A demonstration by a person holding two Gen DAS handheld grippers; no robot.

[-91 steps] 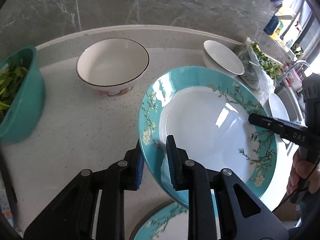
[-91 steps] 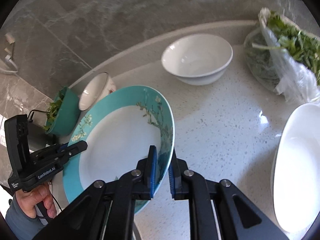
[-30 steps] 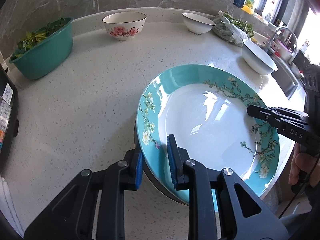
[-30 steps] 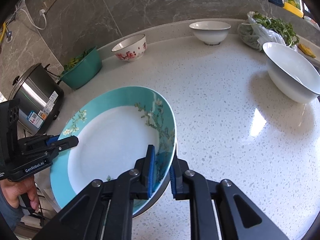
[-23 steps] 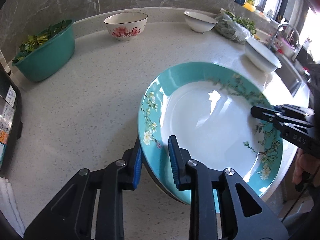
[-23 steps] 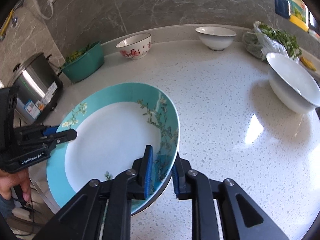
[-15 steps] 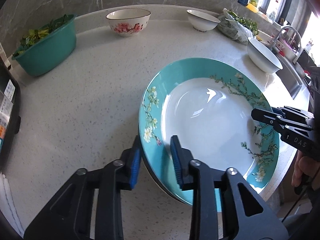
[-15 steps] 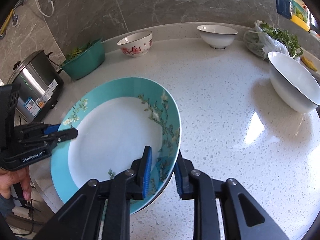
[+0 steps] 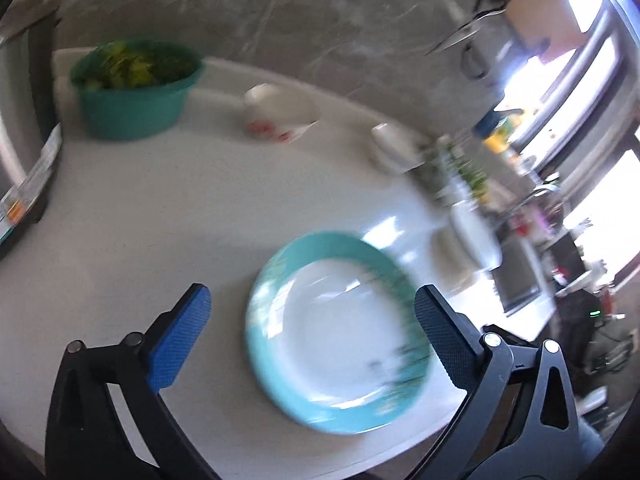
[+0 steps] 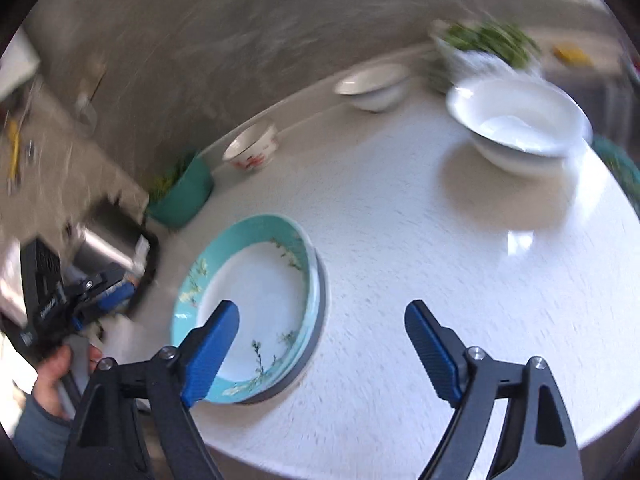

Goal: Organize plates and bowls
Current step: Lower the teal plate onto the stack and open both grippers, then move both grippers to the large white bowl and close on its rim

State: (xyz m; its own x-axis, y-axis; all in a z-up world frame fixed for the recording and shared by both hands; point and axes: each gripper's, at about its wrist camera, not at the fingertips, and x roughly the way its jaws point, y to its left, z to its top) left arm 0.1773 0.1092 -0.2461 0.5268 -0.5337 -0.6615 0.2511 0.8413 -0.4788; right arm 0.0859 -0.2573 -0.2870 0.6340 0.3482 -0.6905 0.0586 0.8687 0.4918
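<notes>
Both wrist cameras look down from above the desk's [image 9: 168,208] near edge toward its far wall edge, sharing the teal plate [image 9: 338,364] [image 10: 256,312].

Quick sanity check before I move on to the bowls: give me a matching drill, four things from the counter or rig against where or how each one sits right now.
Things:
1. teal plate
2. large white bowl
3. flowered bowl
4. right gripper

States:
A. near the back edge, beside the green basin
B. jaws wide apart, holding nothing
C. on top of a stack near the front edge of the counter
D. alone on the counter's right side, in front of the bagged greens

Pairs: 1-C, 2-D, 3-A, 4-B
</notes>
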